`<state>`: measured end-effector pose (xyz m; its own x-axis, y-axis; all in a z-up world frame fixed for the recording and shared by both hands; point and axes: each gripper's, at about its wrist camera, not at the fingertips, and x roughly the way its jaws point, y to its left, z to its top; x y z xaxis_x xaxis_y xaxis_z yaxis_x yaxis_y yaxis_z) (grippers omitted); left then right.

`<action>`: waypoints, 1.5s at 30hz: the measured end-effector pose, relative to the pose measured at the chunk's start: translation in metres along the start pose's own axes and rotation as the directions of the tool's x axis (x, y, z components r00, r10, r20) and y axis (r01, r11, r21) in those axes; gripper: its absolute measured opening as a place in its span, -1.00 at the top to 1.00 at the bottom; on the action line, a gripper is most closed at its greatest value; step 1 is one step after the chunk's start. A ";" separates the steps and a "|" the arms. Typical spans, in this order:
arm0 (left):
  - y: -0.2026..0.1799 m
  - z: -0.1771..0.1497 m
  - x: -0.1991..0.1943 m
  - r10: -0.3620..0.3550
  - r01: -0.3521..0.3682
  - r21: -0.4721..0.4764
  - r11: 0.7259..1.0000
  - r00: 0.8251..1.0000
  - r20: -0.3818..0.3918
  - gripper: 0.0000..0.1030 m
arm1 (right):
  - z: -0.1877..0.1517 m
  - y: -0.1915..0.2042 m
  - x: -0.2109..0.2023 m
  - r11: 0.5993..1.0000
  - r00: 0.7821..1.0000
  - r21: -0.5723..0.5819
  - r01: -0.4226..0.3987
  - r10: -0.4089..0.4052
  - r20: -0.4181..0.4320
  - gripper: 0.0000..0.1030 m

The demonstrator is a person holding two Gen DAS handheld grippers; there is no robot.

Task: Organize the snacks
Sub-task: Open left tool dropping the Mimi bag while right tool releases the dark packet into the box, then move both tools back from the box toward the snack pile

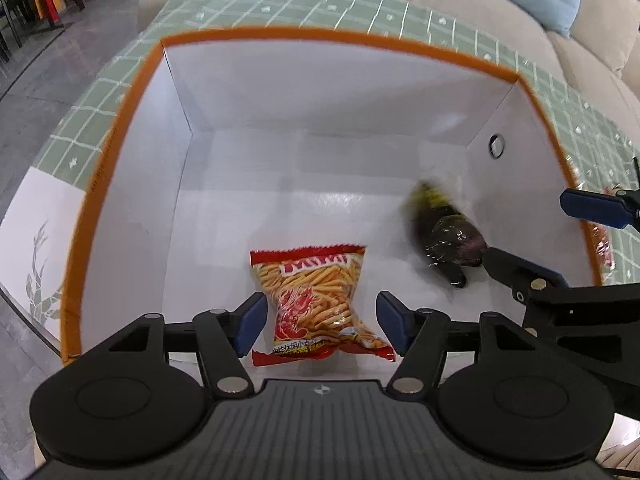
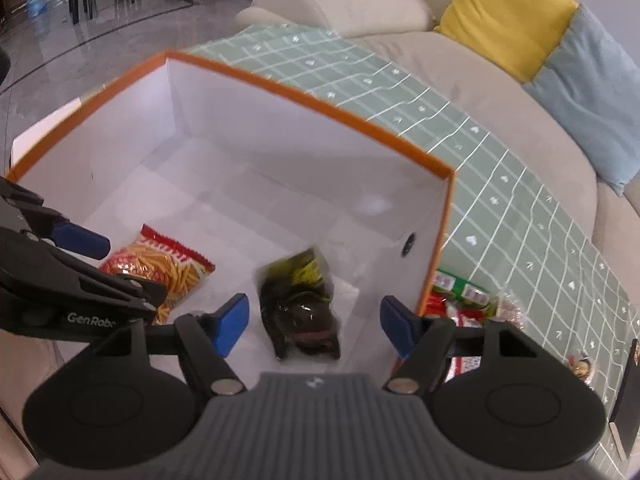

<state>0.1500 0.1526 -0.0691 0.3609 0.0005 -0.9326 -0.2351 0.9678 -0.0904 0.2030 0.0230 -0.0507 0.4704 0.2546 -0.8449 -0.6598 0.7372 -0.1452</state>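
Note:
A white box with an orange rim (image 1: pixel 320 36) (image 2: pixel 320 104) stands on a green checked tablecloth (image 2: pixel 500 200). On its floor lies a red bag of shrimp sticks (image 1: pixel 316 300) (image 2: pixel 172 268). My left gripper (image 1: pixel 322 320) (image 2: pixel 116 264) hangs over that bag, open, its blue pads apart from the bag's sides. A dark packet with yellow print (image 1: pixel 444 236) (image 2: pixel 300 304) is lower right in the box, blurred. My right gripper (image 2: pixel 316 326) (image 1: pixel 556 240) is above it, open and holding nothing.
Several more snack packets (image 2: pixel 460 300) lie on the tablecloth just outside the box's right wall. A beige sofa with a yellow cushion (image 2: pixel 504 12) and a light blue cushion (image 2: pixel 588 92) runs behind the table. A dark flat object (image 2: pixel 628 392) sits at the right edge.

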 end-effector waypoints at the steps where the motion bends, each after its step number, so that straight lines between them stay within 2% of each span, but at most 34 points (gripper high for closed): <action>1: 0.000 0.000 -0.004 0.000 0.000 -0.001 1.000 1.000 0.019 -0.43 | 0.000 -0.001 -0.004 1.000 1.000 0.004 0.001 -0.001 0.009 -0.47; 3: -0.002 -0.002 -0.017 0.004 -0.004 -0.006 1.000 0.997 0.072 -0.44 | -0.003 -0.003 -0.015 1.000 0.999 0.014 0.003 -0.004 0.038 -0.51; 7: -0.010 -0.009 -0.039 -0.005 0.003 0.008 1.000 0.982 0.186 -0.45 | -0.013 -0.010 -0.040 0.997 0.991 0.044 0.059 -0.064 0.115 -0.55; 10: -0.021 -0.018 -0.057 -0.016 0.007 0.033 0.999 0.960 0.280 -0.45 | -0.025 -0.018 -0.060 0.992 0.977 0.082 0.095 -0.109 0.185 -0.59; 15: -0.040 -0.028 -0.075 -0.056 0.032 0.066 0.997 0.918 0.392 -0.45 | -0.048 -0.033 -0.092 0.979 0.947 0.158 0.125 -0.166 0.277 -0.63; 20: -0.056 -0.047 -0.086 -0.110 0.073 0.098 0.992 0.888 0.447 -0.45 | -0.075 -0.043 -0.121 0.964 0.918 0.242 0.109 -0.191 0.347 -0.75; 23: -0.063 -0.057 -0.086 -0.134 0.096 0.107 0.990 0.885 0.445 -0.46 | -0.094 -0.046 -0.134 0.958 0.904 0.267 0.107 -0.205 0.375 -0.75; 28: -0.077 -0.076 -0.089 -0.191 0.136 0.149 0.980 0.862 0.470 -0.45 | -0.132 -0.052 -0.147 0.948 0.889 0.296 0.121 -0.236 0.393 -0.85; 35: -0.110 -0.096 -0.081 -0.260 0.150 0.269 0.951 0.861 0.438 -0.46 | -0.183 -0.063 -0.152 0.925 0.885 0.342 0.166 -0.292 0.362 -0.86; 41: -0.139 -0.112 -0.069 -0.278 0.133 0.350 0.927 0.872 0.403 -0.46 | -0.222 -0.072 -0.137 0.898 0.908 0.402 0.180 -0.309 0.283 -0.86; 45: -0.151 -0.118 -0.060 -0.278 0.121 0.383 0.916 0.880 0.386 -0.46 | -0.231 -0.078 -0.122 0.883 0.916 0.420 0.208 -0.326 0.233 -0.86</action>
<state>0.0574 -0.0238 -0.0404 0.7311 -0.1713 -0.6604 0.1739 0.9828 -0.0624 0.0614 -0.2105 -0.0552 0.7827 0.1385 -0.6068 -0.2388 0.9671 -0.0873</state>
